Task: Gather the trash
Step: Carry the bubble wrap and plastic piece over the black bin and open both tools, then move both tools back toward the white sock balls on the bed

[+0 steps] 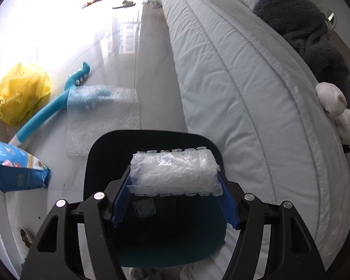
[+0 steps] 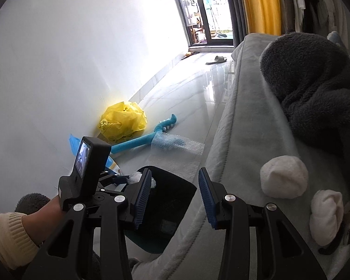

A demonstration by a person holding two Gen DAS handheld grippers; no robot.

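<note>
My left gripper point(image 1: 174, 173) is shut on a crumpled roll of clear bubble wrap point(image 1: 175, 177), pinched at both ends by the blue pads. It hangs right over the mouth of a dark bin point(image 1: 151, 238) with a teal inner rim, standing on the floor beside the bed. The right wrist view shows the same roll point(image 2: 135, 176) peeking past my left gripper, which a hand in a cream cuff holds. My right gripper point(image 2: 175, 172) stands open above the bin point(image 2: 172, 200) with nothing between its fingers.
On the glossy floor by the white wall lie a yellow plastic bag point(image 1: 21, 93), a blue long-handled toy point(image 1: 46, 112), a flat bubble-wrap sheet point(image 1: 102, 116) and a blue snack packet point(image 1: 14, 165). The pale bed point(image 1: 245, 93) on the right carries a dark fleece point(image 2: 315, 93) and rolled white socks point(image 2: 283, 177).
</note>
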